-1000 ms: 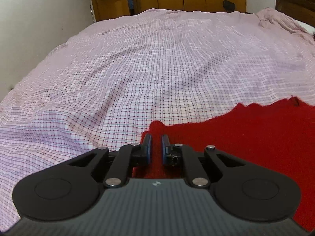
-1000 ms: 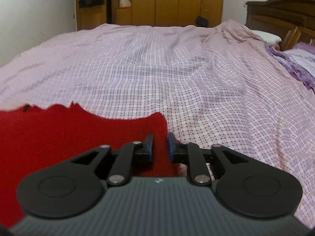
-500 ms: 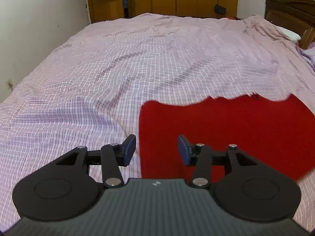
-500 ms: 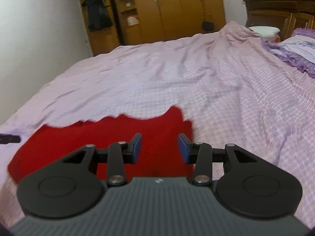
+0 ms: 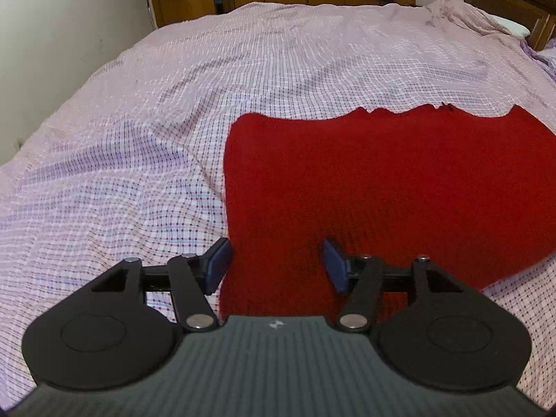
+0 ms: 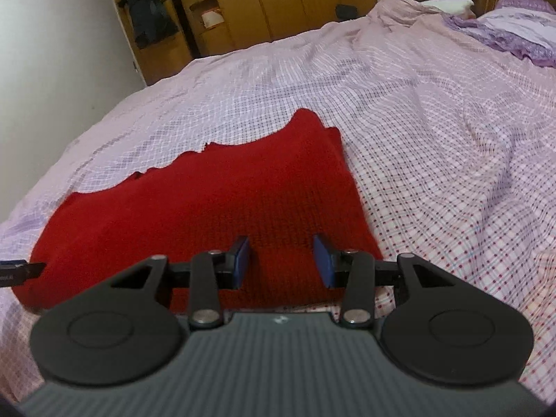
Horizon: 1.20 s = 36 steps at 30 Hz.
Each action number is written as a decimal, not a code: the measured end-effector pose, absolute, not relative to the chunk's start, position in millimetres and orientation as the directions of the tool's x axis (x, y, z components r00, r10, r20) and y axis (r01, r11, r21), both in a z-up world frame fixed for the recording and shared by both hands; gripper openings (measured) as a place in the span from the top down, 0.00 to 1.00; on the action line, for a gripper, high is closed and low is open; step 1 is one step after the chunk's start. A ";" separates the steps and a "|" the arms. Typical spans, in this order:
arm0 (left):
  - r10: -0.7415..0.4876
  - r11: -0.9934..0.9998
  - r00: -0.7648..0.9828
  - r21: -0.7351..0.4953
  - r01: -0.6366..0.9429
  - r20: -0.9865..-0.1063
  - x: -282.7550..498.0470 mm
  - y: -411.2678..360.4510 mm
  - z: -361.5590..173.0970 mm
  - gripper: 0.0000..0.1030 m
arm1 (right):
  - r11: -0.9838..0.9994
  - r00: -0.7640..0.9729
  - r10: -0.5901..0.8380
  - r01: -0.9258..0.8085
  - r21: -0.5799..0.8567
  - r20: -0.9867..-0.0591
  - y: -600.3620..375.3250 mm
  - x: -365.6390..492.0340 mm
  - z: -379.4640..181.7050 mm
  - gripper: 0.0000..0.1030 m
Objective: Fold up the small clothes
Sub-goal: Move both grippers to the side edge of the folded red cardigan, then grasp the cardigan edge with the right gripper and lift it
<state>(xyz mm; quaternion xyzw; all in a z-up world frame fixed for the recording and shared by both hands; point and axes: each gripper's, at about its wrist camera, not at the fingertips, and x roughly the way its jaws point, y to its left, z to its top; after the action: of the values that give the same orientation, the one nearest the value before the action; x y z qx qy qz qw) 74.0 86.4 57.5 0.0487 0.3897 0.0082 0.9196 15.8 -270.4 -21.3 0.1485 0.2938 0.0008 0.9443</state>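
I count one red knit garment (image 5: 382,187), two grippers, one bed. The garment lies flat on the checked pink bedsheet (image 5: 146,160), already folded into a rough rectangle; its long axis runs side to side across both views, and its wavy uneven edge points away from me toward the wooden wardrobe (image 6: 278,0). The near edge sits right under the tools. My left gripper (image 5: 276,264) hovers over the garment's left end, the left fingertip at the cloth's side edge and the other over red knit. Its jaws have just been opening and stand well apart, with nothing clamped; the cloth only shows below the gap. My right gripper (image 6: 281,260) is over the garment's right end, both fingertips above red knit, the side edge just to its right. Its jaws are moderately spread, narrower than the left, and have just been opening too; nothing is pinched between the pads. In the right view the tip of the left tool pokes in at the far left edge. Lilac bedding (image 6: 514,31) is bunched at the head of the bed, well apart from the garment.
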 end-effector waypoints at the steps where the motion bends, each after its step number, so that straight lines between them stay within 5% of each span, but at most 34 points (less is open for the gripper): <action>1: 0.049 0.996 0.695 0.084 0.017 -0.718 73.8 88.6 56.7 0.35 | 0.953 0.829 0.088 0.091 0.288 -0.552 -270.7 15.7 -22.4 0.59; 6: 0.029 1.000 0.695 0.025 -0.016 -0.719 68.2 98.2 63.4 0.34 | 0.943 0.832 0.086 0.109 0.313 -0.548 -271.6 11.1 -18.8 0.58; 8: 0.029 0.999 0.698 0.008 -0.033 -0.715 61.8 101.0 70.6 0.34 | 0.926 0.836 0.099 0.121 0.357 -0.540 -275.0 5.8 -14.5 0.51; 10: 0.030 0.999 0.705 -0.001 -0.043 -0.708 54.9 102.7 77.6 0.34 | 0.891 0.847 0.140 0.118 0.438 -0.513 -281.2 -3.0 -9.3 0.32; 13: 0.017 0.998 0.713 -0.034 -0.057 -0.701 44.1 104.8 85.8 0.34 | 0.852 0.864 0.151 0.133 0.506 -0.481 -284.8 -15.7 -5.5 0.24; 36: 0.008 0.989 0.654 -0.091 -0.118 -0.757 36.1 103.9 71.8 0.33 | 0.661 0.909 0.101 0.242 0.710 -0.404 -292.1 4.1 -50.4 0.16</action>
<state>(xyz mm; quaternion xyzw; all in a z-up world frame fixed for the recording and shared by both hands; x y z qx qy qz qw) 36.1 103.9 71.8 -0.0663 0.4147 0.0347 0.9069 4.1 -292.1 -50.4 0.4098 0.2097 -0.0397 0.8869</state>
